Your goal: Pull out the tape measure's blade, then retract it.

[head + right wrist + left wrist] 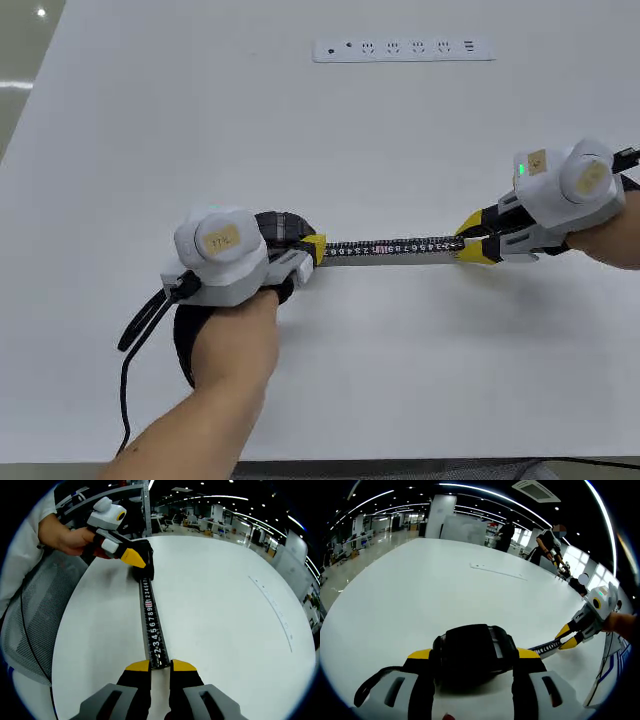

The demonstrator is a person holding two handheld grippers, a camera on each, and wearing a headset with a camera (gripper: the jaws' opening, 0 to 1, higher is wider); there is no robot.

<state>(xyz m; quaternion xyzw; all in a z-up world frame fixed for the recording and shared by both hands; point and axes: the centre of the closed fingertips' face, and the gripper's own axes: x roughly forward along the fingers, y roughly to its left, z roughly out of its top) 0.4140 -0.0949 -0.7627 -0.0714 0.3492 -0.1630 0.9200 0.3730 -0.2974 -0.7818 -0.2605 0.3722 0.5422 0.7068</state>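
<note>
A black tape measure case rests on the white table, and my left gripper is shut on it. Its dark blade with white numbers runs out flat to the right. My right gripper is shut on the blade's end. In the right gripper view the case lies at the blade's far end, clamped by the left gripper. In the left gripper view the blade leads to the right gripper.
A white power strip lies at the table's far side. The tabletop is bare white. A black strap and cable trail from the left gripper. People stand beyond the table.
</note>
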